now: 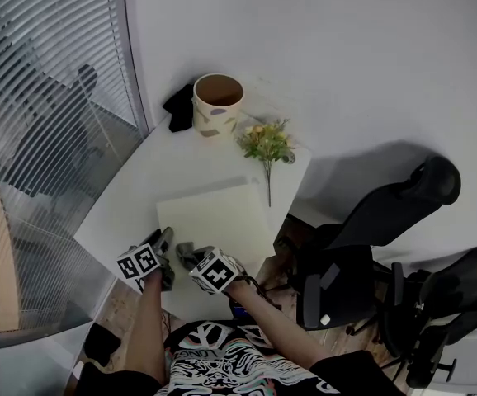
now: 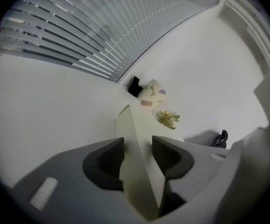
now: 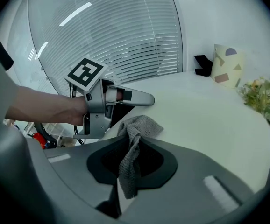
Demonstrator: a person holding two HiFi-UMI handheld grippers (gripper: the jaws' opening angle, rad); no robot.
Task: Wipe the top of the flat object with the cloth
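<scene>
Two claws are occupied: the left claw (image 2: 138, 149) is clenched on the near edge of the flat board (image 1: 215, 214), lying on the desk (image 1: 135, 192); the cloth (image 3: 142, 125) is pinched in the right claw (image 3: 134, 146) just beside; wiping is judged hardly started, nearly the whole top being left.

White table (image 1: 131, 190), cream flat board (image 1: 218, 214) lying on it. Left gripper (image 1: 161, 242) sits at the board's near-left corner, right gripper (image 1: 191, 258) just beside it with the grey cloth (image 1: 186, 251) at its tip. Far end: patterned pot (image 1: 218, 103), black item (image 1: 179, 108) touching it, flower sprig (image 1: 266, 145). Office chairs (image 1: 379, 254) on the right.
</scene>
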